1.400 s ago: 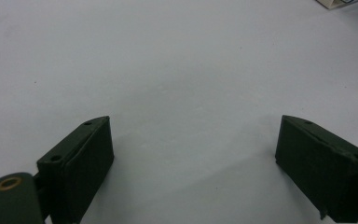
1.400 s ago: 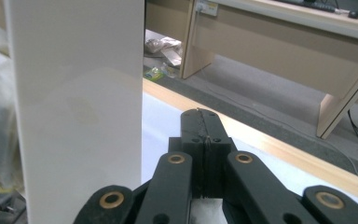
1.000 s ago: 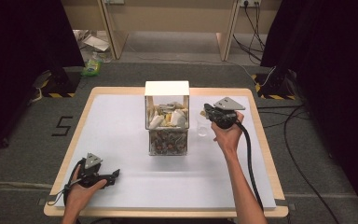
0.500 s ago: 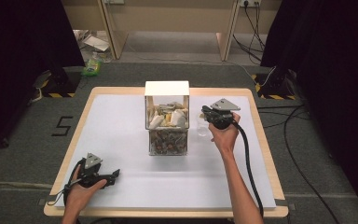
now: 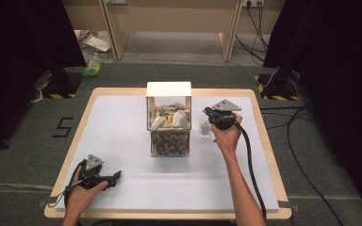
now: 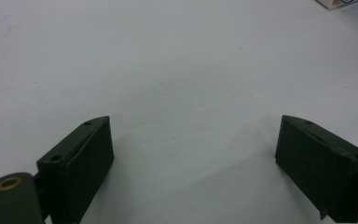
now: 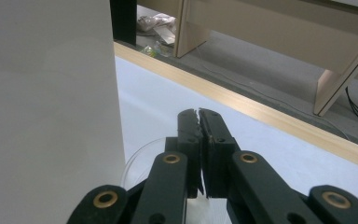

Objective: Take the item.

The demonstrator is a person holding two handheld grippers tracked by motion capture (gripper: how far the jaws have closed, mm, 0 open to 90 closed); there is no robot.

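Two grippers, barely any motion: right gripper (image 5: 208,113) nudged left beside the clear box (image 5: 168,120), jaws pinched on something thin over the glass cup (image 5: 205,128). Left gripper (image 5: 115,176) idle, wide open, empty.

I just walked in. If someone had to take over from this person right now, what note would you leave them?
Left tool: open, empty, resting at the table's near-left corner.
Right tool: shut, over a small clear cup, right beside the clear box.
Box: mid-table, white top, packed with odds and ends.
Done: hard to say; I cannot tell whether the shut tool pinches anything.
Left: probably moving bits between box and cup.
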